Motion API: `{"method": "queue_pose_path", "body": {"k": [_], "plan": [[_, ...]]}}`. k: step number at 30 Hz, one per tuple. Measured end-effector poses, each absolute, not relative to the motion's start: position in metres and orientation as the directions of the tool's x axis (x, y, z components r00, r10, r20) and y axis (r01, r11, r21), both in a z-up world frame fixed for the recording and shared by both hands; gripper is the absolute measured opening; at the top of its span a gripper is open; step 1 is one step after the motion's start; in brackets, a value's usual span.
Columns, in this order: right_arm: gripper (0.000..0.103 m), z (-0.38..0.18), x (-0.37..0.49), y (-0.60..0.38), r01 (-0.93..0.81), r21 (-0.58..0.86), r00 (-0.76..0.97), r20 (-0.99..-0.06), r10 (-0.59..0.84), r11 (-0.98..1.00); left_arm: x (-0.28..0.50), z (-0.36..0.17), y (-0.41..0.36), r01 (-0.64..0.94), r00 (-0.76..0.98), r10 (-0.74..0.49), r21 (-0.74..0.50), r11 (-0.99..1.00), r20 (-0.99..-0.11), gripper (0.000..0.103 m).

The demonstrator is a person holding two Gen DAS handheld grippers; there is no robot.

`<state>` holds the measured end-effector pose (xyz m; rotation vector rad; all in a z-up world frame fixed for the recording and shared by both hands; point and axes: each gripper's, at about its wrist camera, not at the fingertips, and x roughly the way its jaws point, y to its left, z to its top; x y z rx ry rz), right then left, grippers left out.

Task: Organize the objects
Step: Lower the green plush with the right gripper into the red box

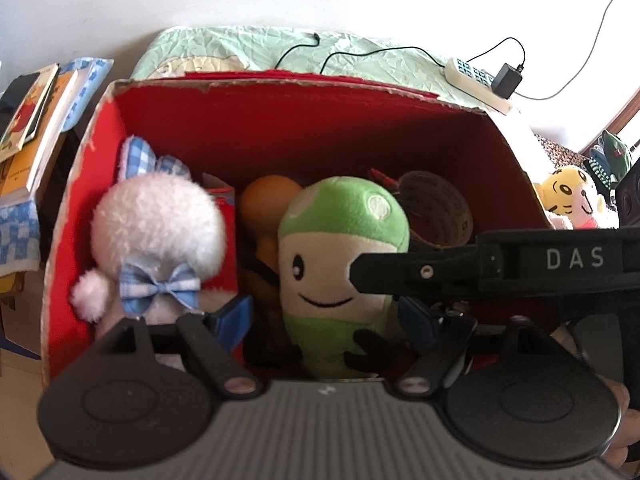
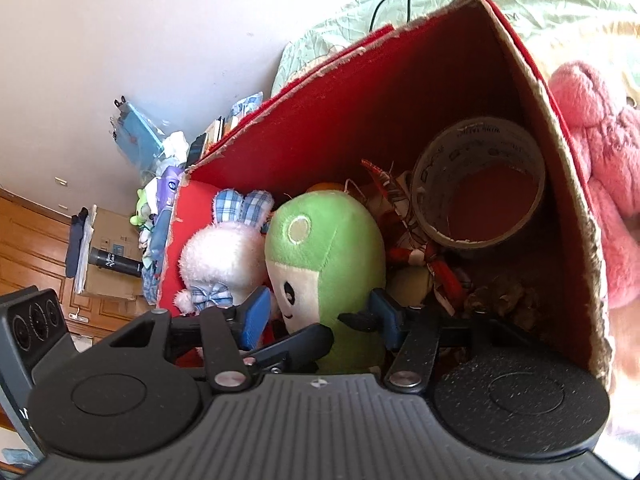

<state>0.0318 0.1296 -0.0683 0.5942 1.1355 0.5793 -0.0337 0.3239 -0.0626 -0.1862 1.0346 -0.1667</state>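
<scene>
One label, "DAS", reads on the right gripper beside green plush.

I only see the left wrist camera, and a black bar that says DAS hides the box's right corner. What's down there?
Observer: A brown clumpy heap lies on the floor of the box, near the tape roll.
Operator: Is the tape roll stuffed with something?
Observer: No, its hole is empty; red shows through it.
Operator: Any toys outside that wall?
Observer: Yes, a pink plush sits right beside it, outside the box.
</scene>
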Motion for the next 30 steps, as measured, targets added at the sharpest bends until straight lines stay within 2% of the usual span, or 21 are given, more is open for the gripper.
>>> {"method": "queue_pose_path", "body": {"k": [8, 22, 30], "plan": [[0.053, -0.067, 0.03, 0.131, -0.145, 0.689, 0.322, -0.646, 0.692, 0.71, -0.03, -0.067, 0.314, 0.027, 0.483, -0.193, -0.205, 0.978, -0.854, 0.08], [0.052, -0.06, 0.021, 0.129, -0.201, 0.683, 0.366, -0.613, 0.7, 0.703, -0.037, -0.054, 0.306, -0.014, 0.505, -0.101, -0.125, 0.992, -0.857, 0.08], [0.052, -0.051, 0.013, 0.119, -0.234, 0.689, 0.374, -0.587, 0.718, 0.686, -0.048, -0.039, 0.293, -0.035, 0.534, -0.053, -0.085, 0.996, -0.844, 0.087]]}}
